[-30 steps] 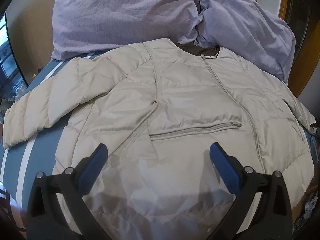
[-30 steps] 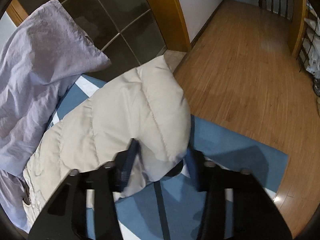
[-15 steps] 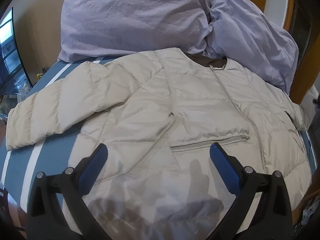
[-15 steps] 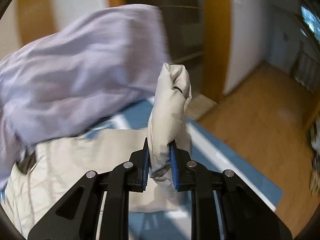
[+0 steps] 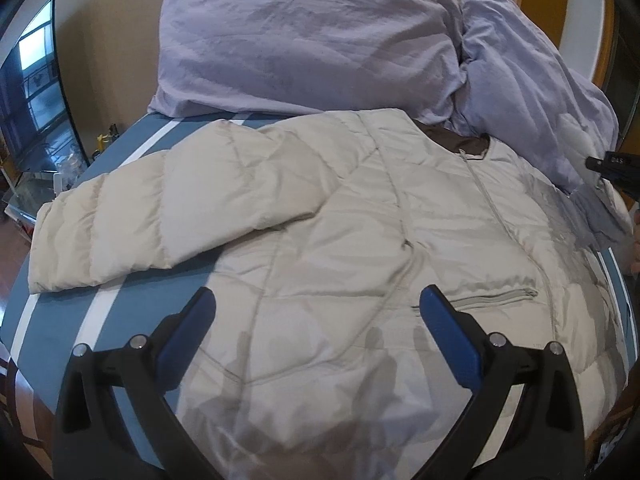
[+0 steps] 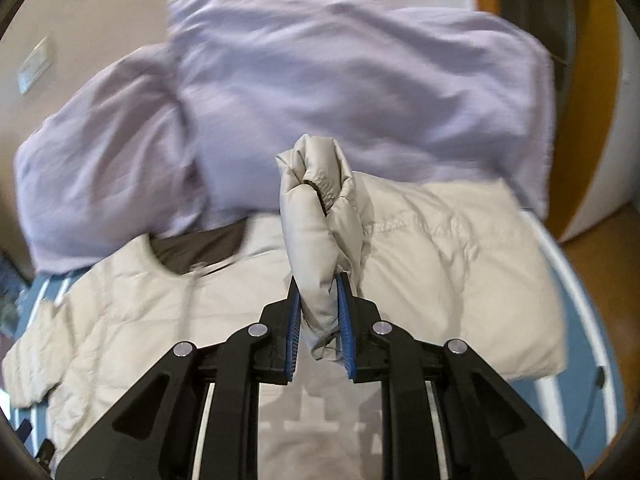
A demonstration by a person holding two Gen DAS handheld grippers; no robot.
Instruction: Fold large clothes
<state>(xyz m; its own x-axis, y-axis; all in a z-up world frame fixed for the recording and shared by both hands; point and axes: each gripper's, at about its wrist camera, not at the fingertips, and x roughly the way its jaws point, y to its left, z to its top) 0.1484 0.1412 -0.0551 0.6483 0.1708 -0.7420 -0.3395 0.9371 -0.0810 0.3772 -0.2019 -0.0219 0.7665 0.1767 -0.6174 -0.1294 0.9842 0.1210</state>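
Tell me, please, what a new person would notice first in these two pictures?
First, the beige puffer jacket spread front-up across the blue striped bed, one sleeve lying out to the side. Next, the right tool shut on the other sleeve's cuff, held up above the jacket. Behind lie lilac pillows.

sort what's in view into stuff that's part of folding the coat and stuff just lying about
Part of the job:
- beige quilted puffer jacket
- its cuffed sleeve, clamped in the right tool
- left tool, open over the jacket

Just lying about:
- two lilac pillows
- blue striped bedsheet
- dark screen
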